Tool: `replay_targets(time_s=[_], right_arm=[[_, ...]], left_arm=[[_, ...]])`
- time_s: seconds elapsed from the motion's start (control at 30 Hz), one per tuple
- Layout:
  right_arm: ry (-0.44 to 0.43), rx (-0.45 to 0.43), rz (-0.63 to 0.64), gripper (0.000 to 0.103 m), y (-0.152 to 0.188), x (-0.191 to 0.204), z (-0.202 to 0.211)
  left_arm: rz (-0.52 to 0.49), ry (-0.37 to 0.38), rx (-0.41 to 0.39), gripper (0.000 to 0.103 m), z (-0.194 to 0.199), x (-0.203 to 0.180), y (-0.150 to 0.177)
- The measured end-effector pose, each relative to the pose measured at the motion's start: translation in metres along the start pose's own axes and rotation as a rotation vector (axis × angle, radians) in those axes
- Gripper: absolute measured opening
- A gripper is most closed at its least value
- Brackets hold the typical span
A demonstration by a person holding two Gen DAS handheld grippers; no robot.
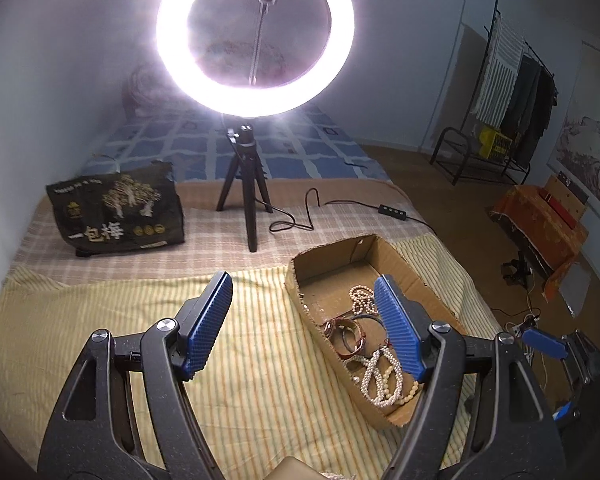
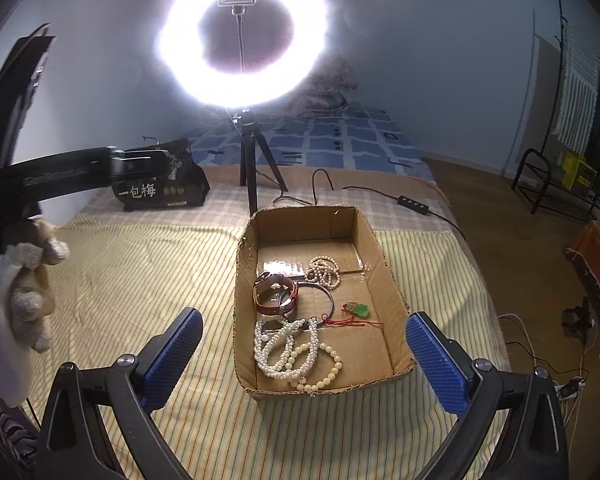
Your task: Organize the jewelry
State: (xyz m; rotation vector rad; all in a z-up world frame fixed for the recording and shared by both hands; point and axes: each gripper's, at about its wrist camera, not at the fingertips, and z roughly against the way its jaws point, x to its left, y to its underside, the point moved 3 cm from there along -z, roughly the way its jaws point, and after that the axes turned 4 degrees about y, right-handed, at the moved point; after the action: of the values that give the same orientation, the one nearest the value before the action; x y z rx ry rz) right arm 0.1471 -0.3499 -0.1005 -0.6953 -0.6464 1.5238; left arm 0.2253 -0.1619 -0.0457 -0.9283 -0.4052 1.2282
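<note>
A shallow cardboard box (image 2: 392, 280) (image 1: 332, 252) lies on a yellow striped cloth (image 2: 148, 276). It holds white pearl strands (image 2: 278, 350), a small pearl bunch (image 2: 324, 270), a cream bead bracelet (image 2: 330, 372), a brown strap watch (image 2: 274, 294), a dark hoop (image 2: 327, 294) and a green pendant on red cord (image 2: 360, 310). My right gripper (image 2: 304, 354) is open and empty, its fingers either side of the box's near end. My left gripper (image 1: 306, 318) is open and empty, above the cloth at the box's left wall; its right finger (image 1: 398, 328) hides part of the jewelry (image 1: 380, 376).
A lit ring light on a black tripod (image 2: 248, 168) stands behind the box, its cable and switch (image 2: 414, 202) trailing right. A black printed bag (image 1: 116, 208) lies at the back left. The bed's right edge drops to a floor with cables and a clothes rack (image 1: 512, 92).
</note>
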Motion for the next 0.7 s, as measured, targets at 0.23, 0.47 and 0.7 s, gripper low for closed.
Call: replay_targets(time_s=[0.23, 0.47, 0.7], right_arm=[[0.052, -0.033, -0.038, 0.103, -0.003, -0.002, 0.019], [0.115, -0.084, -0.067, 0.103, -0.006, -0.003, 0.041], [0.145, -0.137, -0.077, 0.103, -0.006, 0.001, 0.065]], left_arm=[[-0.028, -0.024, -0.034, 0.076, 0.040, 0.006, 0.003], [-0.019, -0.034, -0.059, 0.085, 0.071, 0.010, 0.015], [-0.050, -0.040, -0.067, 0.085, 0.092, 0.002, 0.033]])
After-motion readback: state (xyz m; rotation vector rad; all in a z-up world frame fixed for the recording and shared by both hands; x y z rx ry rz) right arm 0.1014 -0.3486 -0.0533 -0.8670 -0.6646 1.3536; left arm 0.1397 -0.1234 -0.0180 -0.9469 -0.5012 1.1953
